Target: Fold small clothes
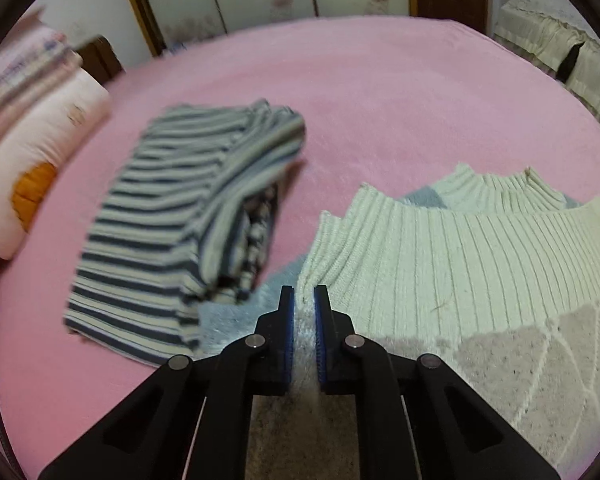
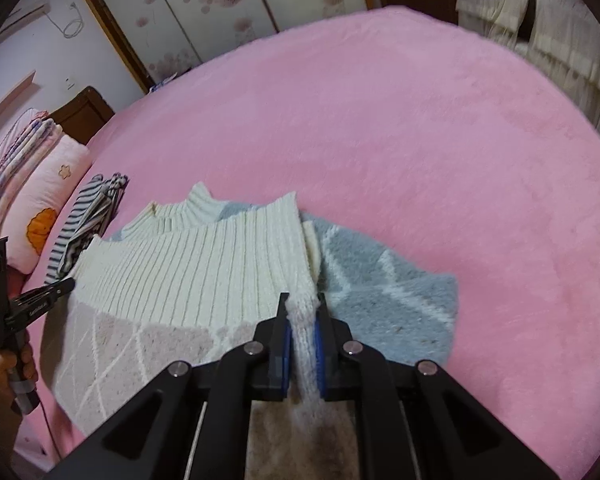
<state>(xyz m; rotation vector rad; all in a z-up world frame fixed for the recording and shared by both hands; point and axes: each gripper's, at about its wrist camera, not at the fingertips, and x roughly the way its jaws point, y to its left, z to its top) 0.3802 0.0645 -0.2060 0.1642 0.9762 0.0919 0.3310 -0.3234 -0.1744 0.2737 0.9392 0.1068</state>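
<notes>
Two tongs pinch one sweater; one striped garment.

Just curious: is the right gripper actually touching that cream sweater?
Touching. The right wrist view shows the right gripper closed on a fold of the sweater.

Both wrist views low and close over the bed, facing the wardrobe, sharing the sweater, striped clothes, pillow
</notes>
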